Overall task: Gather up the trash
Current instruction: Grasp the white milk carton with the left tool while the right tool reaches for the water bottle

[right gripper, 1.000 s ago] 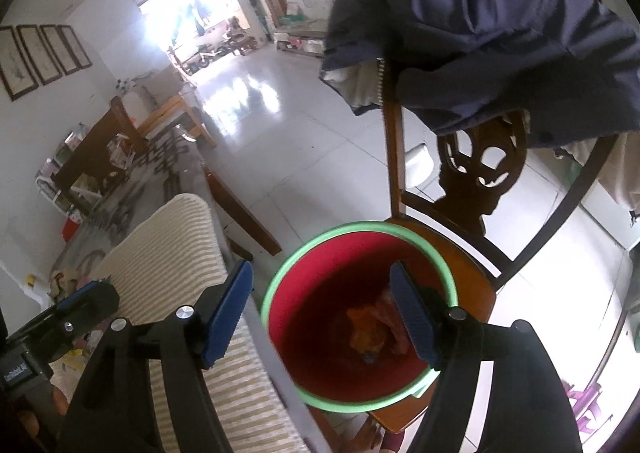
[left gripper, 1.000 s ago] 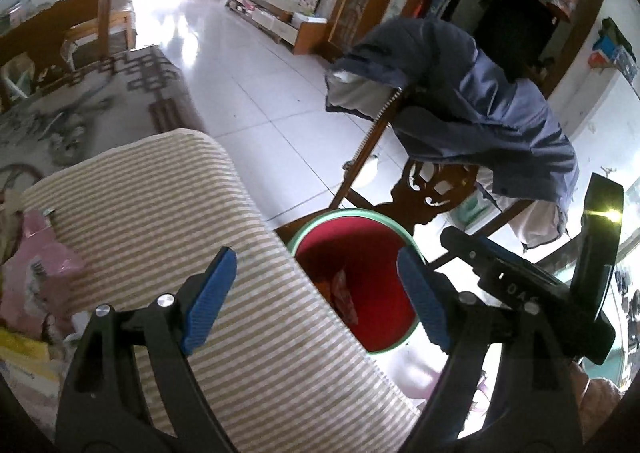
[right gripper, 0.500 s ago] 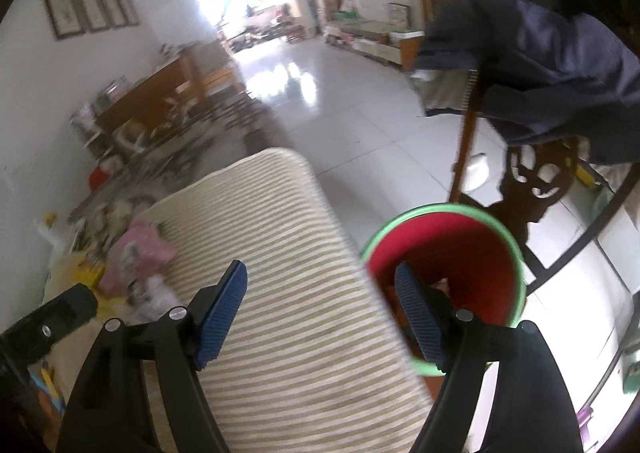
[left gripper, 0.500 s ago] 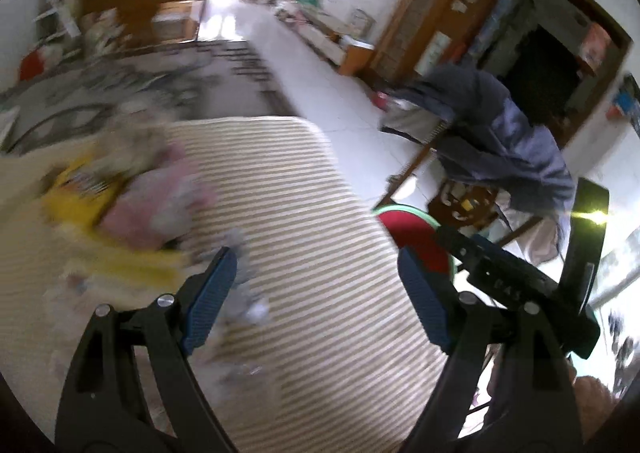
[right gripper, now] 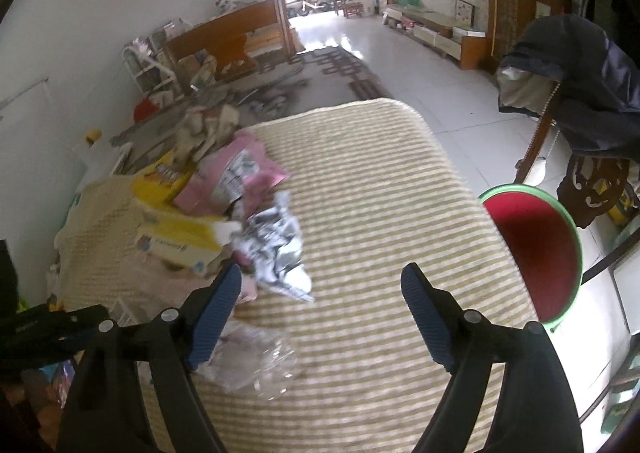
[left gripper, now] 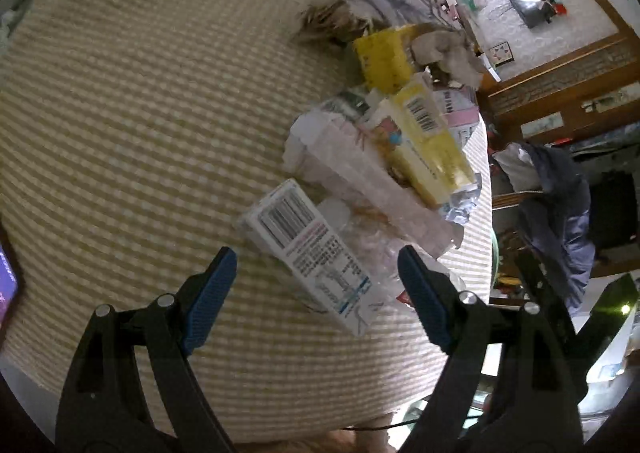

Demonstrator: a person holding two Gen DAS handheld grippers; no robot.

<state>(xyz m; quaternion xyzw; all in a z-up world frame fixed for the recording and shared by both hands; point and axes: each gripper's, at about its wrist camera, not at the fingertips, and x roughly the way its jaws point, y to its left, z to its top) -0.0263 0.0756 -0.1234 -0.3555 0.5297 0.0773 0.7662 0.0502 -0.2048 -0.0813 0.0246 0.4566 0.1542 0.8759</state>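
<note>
Barcodes are the only print that reads in the left wrist view: one on the white rectangular carton (left gripper: pixel 310 253), one on the long yellow carton (left gripper: pixel 430 141); the small text is too fine to make out. Both lie in a heap of trash with a clear plastic tray (left gripper: pixel 372 181) and a yellow packet (left gripper: pixel 382 57) on the cream striped woven tabletop (left gripper: pixel 132 125). The left gripper (left gripper: pixel 316 291) hangs spread wide over the white carton, touching nothing.

Right wrist view: a pink pouch (right gripper: pixel 236 173) and a crumpled black-and-white wrapper (right gripper: pixel 276 249) show blurred print. The red bucket with a green rim (right gripper: pixel 536 249) stands past the table's edge, beside a carved wooden chair draped with a dark blue jacket (right gripper: pixel 592 93). The right gripper (right gripper: pixel 320 303) is opening, empty, above clear crumpled film (right gripper: pixel 260 365).
</note>
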